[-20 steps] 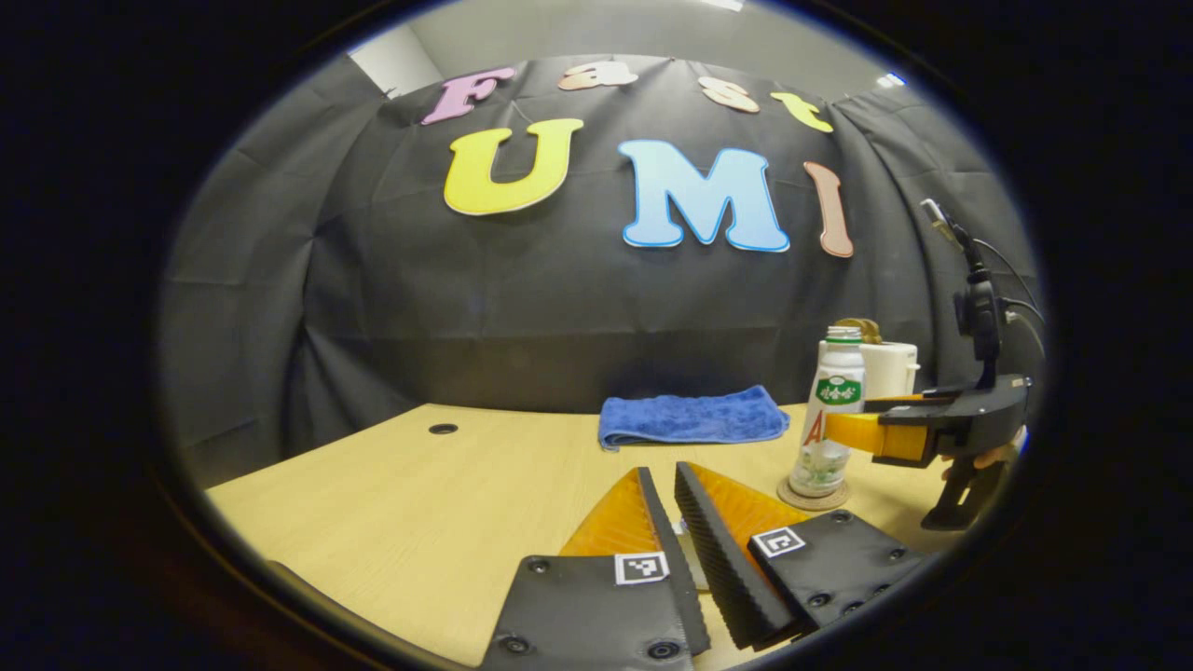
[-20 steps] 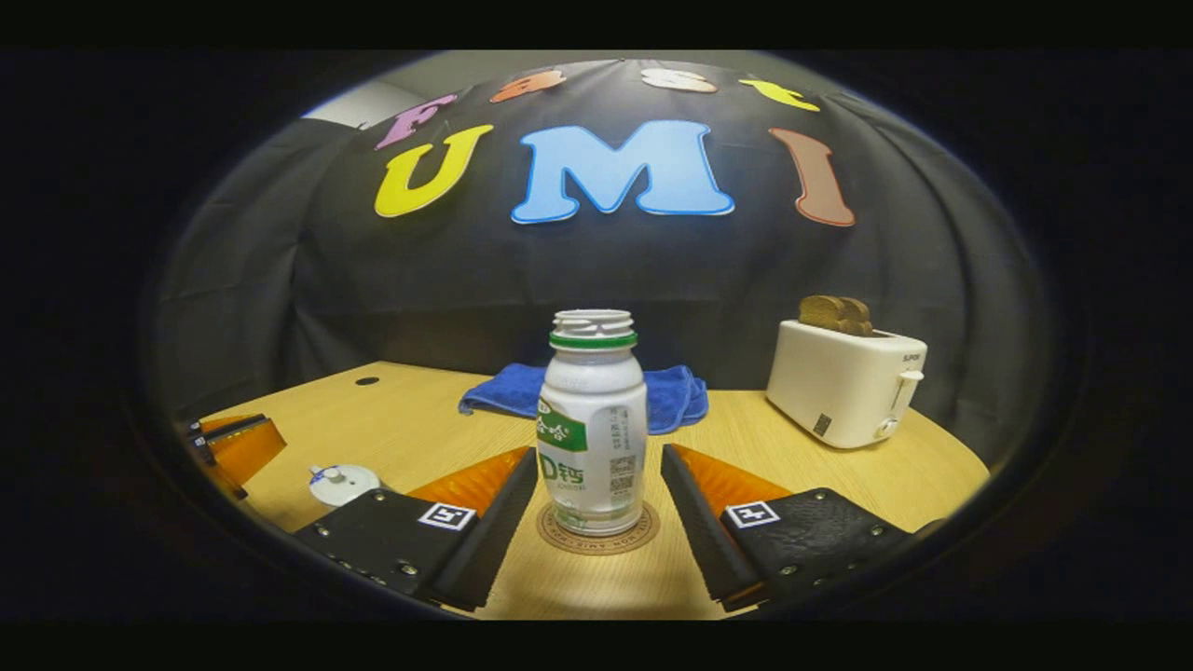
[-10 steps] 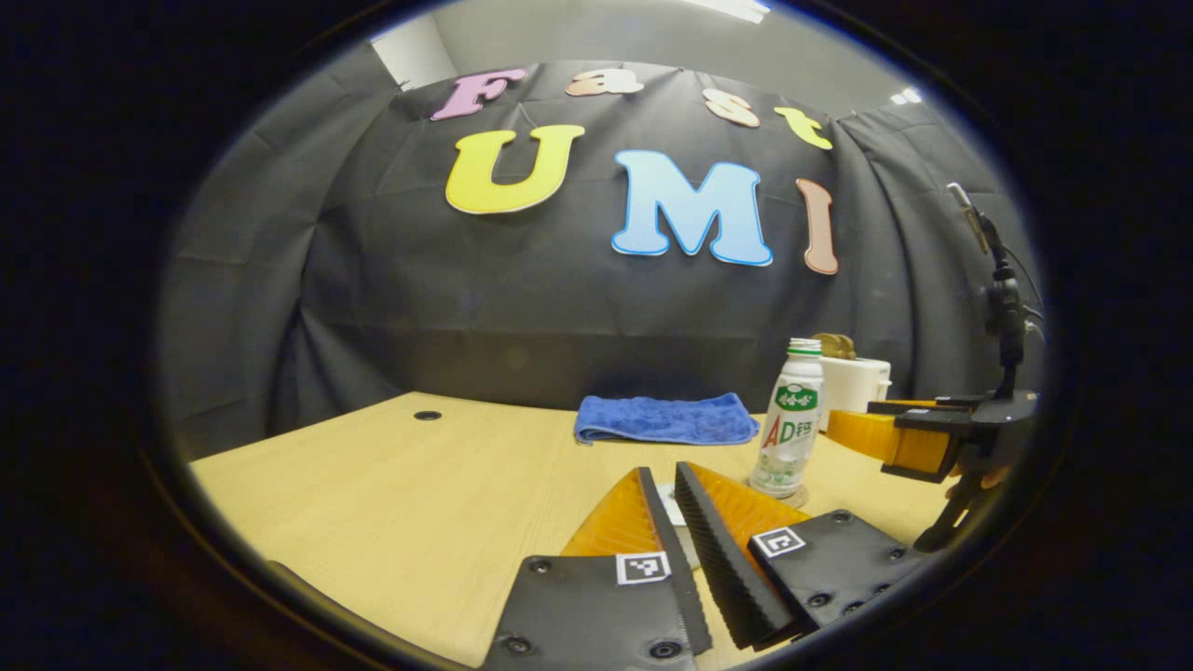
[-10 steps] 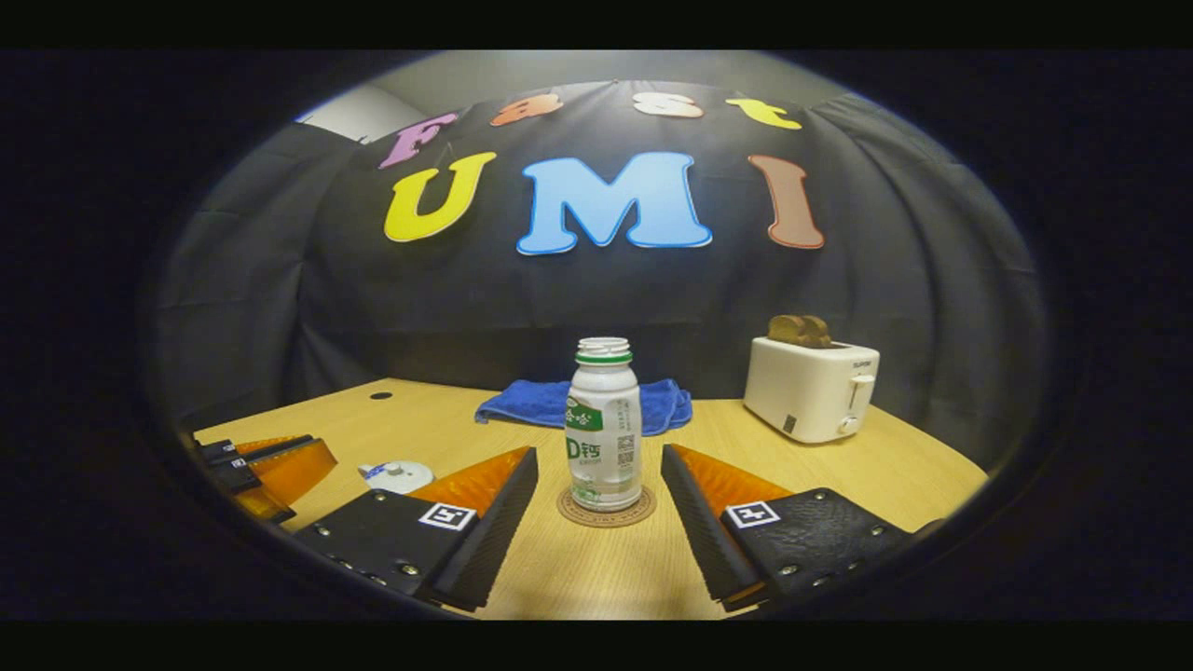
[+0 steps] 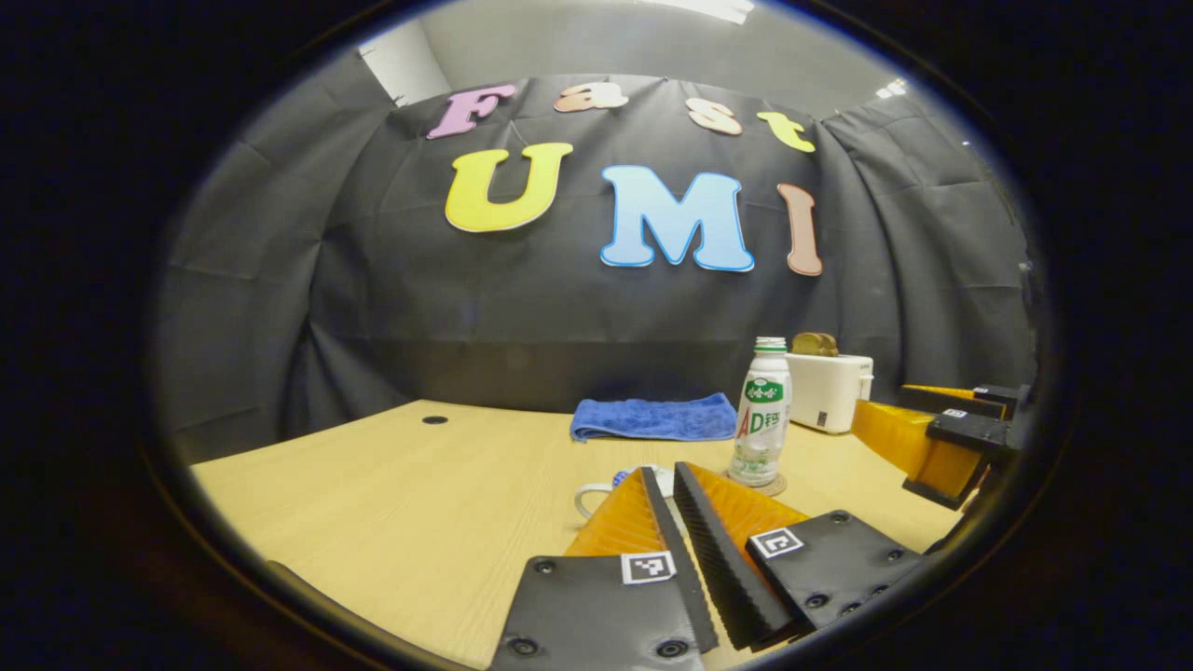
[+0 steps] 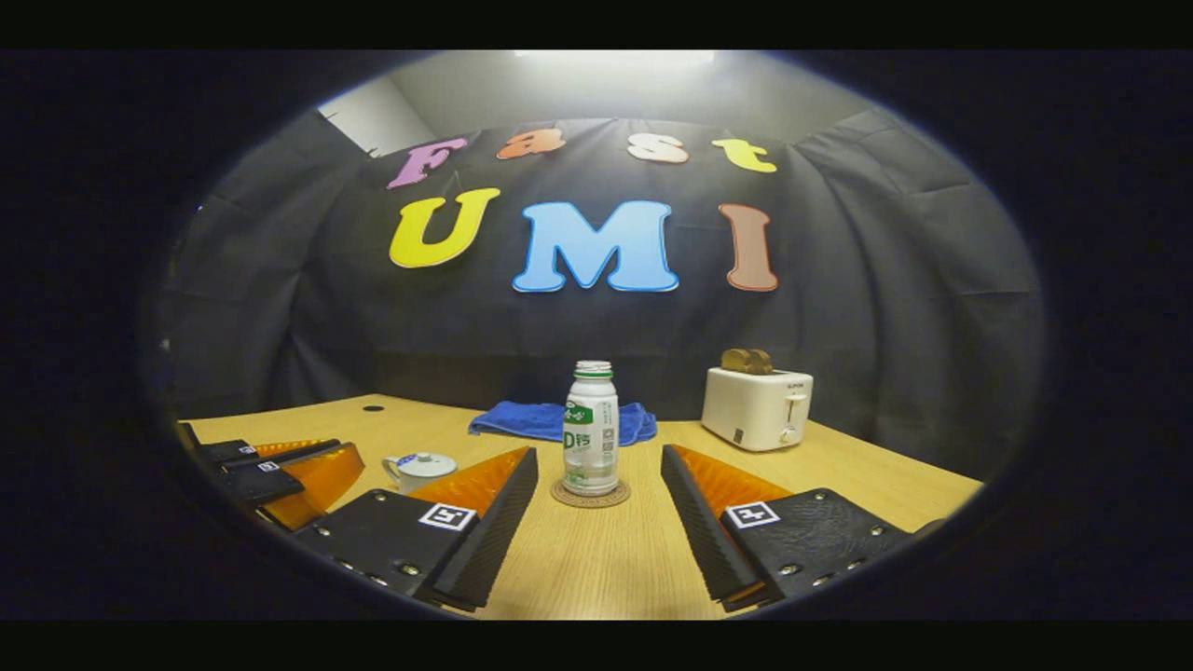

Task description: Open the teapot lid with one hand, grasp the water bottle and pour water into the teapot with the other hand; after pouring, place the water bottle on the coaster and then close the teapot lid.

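Counting what stands on the table [image 6: 839, 475] gives one bottle [image 6: 590, 429], one coaster [image 6: 590, 494], one teapot [image 6: 419, 469], one blue towel [image 6: 531, 419] and one toaster [image 6: 757, 407] with two slices of bread [image 6: 747, 361] sticking out of its top. The bottle stands upright on the coaster, uncapped, near the middle of the table in front of the towel, with the toaster off to its right in the right gripper view. The teapot, small and white with its lid [image 6: 424, 458] on, sits to the left of the bottle and well apart from it; in the left gripper view it [image 5: 606, 486] peeks out just beyond that gripper's fingertips, handle toward the left. The right gripper [image 6: 599, 471] has its fingers spread wide, with the bottle showing between them but farther off, so they touch nothing and hold nothing. The left gripper [image 5: 660, 480] has its fingers drawn nearly together with only a narrow gap at the tips, and nothing is seen clamped between them. Each gripper also appears at the edge of the other's view, the left one [image 6: 308, 471] low on the left beside the teapot.
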Demonstrator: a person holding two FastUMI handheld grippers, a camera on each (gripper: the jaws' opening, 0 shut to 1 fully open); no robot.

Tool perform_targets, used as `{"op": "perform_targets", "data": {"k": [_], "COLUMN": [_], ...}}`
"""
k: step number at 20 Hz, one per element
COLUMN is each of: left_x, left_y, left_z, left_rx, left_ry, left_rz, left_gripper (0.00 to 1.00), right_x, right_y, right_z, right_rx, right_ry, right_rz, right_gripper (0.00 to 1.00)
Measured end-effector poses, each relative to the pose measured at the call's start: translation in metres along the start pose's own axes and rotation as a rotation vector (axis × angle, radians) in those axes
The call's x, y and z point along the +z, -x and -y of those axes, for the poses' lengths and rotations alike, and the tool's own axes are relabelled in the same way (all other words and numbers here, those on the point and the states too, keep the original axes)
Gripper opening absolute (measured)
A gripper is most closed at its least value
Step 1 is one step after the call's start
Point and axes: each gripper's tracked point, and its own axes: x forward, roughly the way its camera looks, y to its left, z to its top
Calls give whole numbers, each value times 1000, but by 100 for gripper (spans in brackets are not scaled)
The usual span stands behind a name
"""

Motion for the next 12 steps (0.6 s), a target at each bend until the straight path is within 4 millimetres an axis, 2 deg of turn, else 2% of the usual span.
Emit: {"op": "perform_targets", "data": {"k": [2,3,4,6,7,8,12], "left_x": [-4,-5,-6,-8,-7,-8,-15], "left_y": [2,3,4,4,4,3,-1], "left_z": [3,4,5,9,8,8,14], "left_rx": [1,2,2,1,7,9,0], "left_ry": [1,0,0,-5,-14,-21,-34], "left_rz": [-7,-10,-12,-19,-19,-19,-41], "left_gripper": [100,100,16,16,16,100,100], "right_x": [-9,-14,-19,-28,-30,-31,-35], "right_y": [5,6,7,6,7,5,5], "right_z": [-4,-6,-6,-4,-3,-3,-2], "right_rx": [9,11,11,6,5,4,5], "right_ry": [-23,-32,-32,-32,-40,-47,-53], "right_rz": [-9,-16,-26,-45,-48,-50,-59], "right_gripper": [82,82,82,82,82,82,82]}}
